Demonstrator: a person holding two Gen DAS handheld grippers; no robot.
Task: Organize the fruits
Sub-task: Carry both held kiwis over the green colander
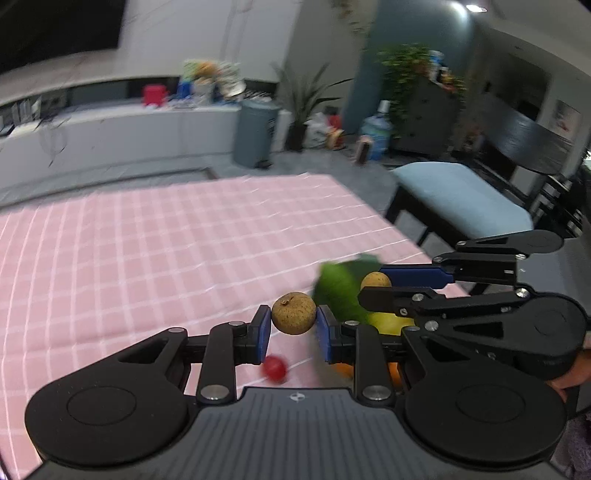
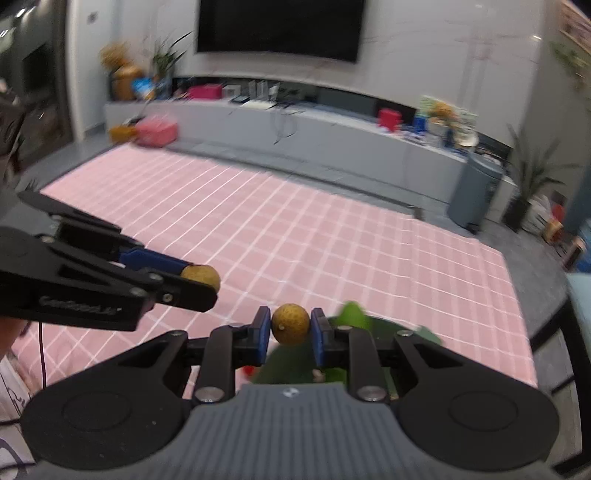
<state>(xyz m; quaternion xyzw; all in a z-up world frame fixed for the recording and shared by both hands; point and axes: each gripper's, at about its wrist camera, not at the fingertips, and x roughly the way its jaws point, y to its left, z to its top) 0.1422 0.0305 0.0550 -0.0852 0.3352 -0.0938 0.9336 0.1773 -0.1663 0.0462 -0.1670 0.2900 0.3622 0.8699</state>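
My left gripper (image 1: 293,319) is shut on a round tan longan (image 1: 294,313), held above the pink checked cloth (image 1: 147,251). My right gripper (image 2: 290,328) is shut on a second longan (image 2: 290,324). Each gripper shows in the other's view: the right one (image 1: 376,286) with its longan (image 1: 375,281) at the right, the left one (image 2: 201,282) with its longan (image 2: 201,277) at the left. Below lie green leaves (image 1: 341,290), a yellow fruit (image 1: 389,321), an orange fruit (image 1: 341,369) and a small red fruit (image 1: 275,367).
A cushioned chair (image 1: 461,199) stands off the table's right edge. A grey bin (image 1: 255,133) and potted plants (image 1: 301,99) stand on the floor beyond. A long low cabinet (image 2: 295,136) with clutter runs along the far wall under a TV (image 2: 280,27).
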